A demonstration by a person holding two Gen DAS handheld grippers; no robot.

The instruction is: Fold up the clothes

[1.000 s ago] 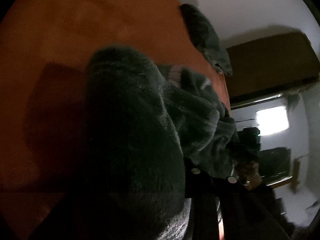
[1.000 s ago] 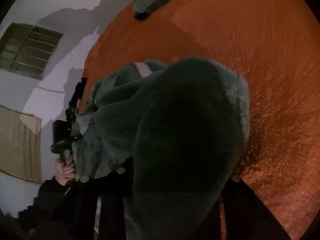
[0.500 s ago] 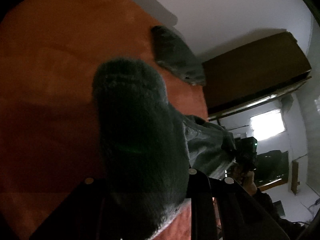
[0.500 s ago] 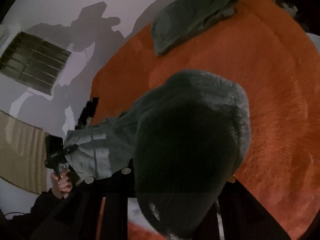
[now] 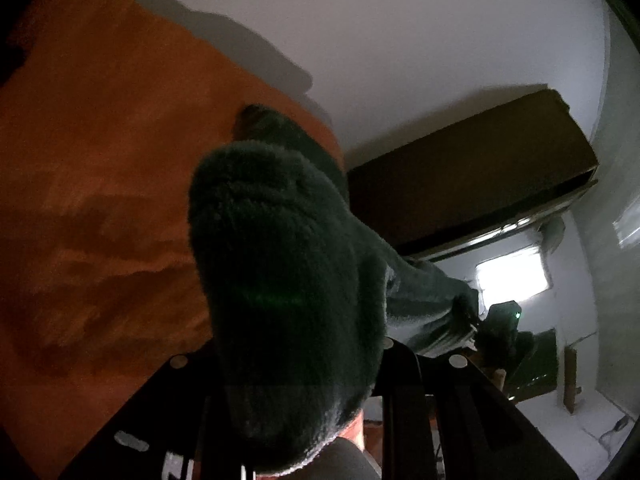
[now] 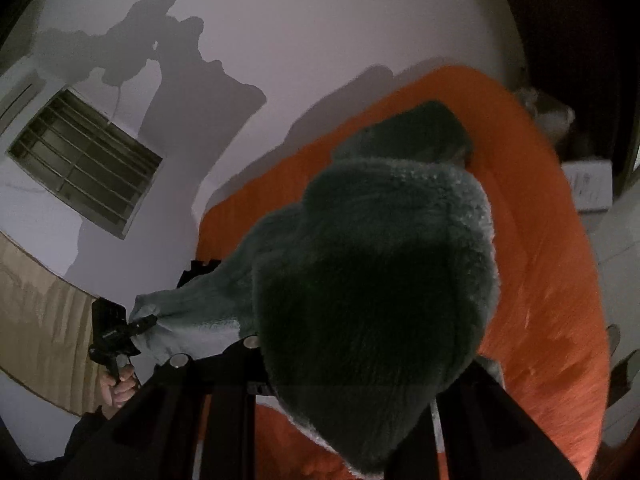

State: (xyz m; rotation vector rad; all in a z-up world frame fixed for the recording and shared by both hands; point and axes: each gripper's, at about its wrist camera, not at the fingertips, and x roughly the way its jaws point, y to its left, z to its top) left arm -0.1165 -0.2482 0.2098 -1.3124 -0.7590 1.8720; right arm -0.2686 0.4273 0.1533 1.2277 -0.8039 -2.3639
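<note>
A dark grey fleece garment hangs stretched between both grippers above the orange bed. My left gripper is shut on one bunched end, which covers its fingers. In the right wrist view the same garment fills the middle, and my right gripper is shut on it. The fleece runs from there to the left gripper, held by a hand. The left wrist view shows the right gripper clamping the far end. A second, folded grey garment lies on the bed near the wall.
A white wall backs the orange bed. A brown cabinet and a bright window stand to the right in the left wrist view. A barred vent and a white box show in the right wrist view.
Both grippers have risen and drawn apart. The grey fleece has lifted off the bed and gone from a loose heap to a stretched span between them.
</note>
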